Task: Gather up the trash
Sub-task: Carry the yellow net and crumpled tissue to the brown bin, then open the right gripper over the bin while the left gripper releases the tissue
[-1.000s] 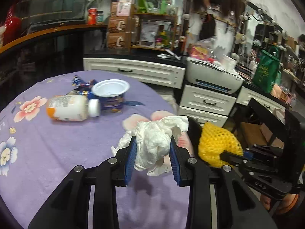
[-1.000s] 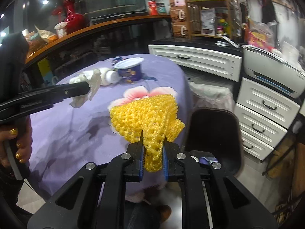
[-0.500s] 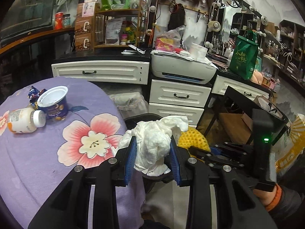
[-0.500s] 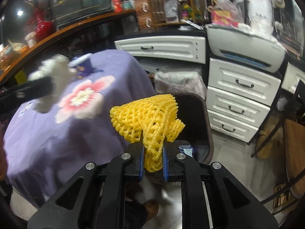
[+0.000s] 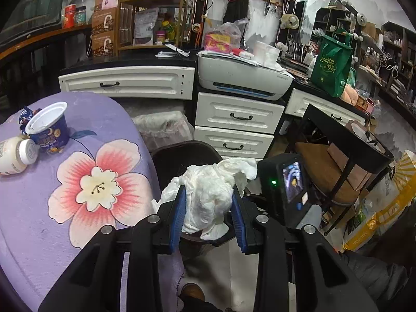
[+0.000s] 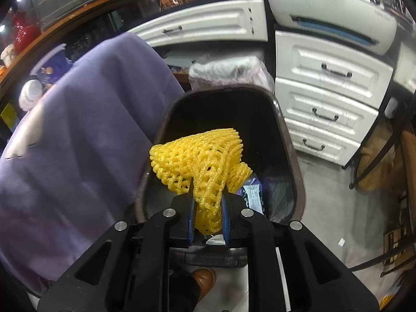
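the yellow net [image 6: 200, 161] is pinched in my right hand-held gripper [image 6: 208, 215], over the open bin [image 6: 286, 135]. the tissue [image 5: 210, 197] is pinched in my left hand-held gripper [image 5: 208, 218], near the bin edge beside the worktop [image 5: 52, 208]. i think the net is light and may stick to a pad [image 6: 191, 218] on release, and the tissue may fall on the floor. cup [image 5: 48, 127] and bottle [image 5: 15, 153] wait on the worktop.

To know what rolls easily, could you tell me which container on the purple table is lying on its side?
The white bottle lies on its side; the blue cup beside it stands upright, open.
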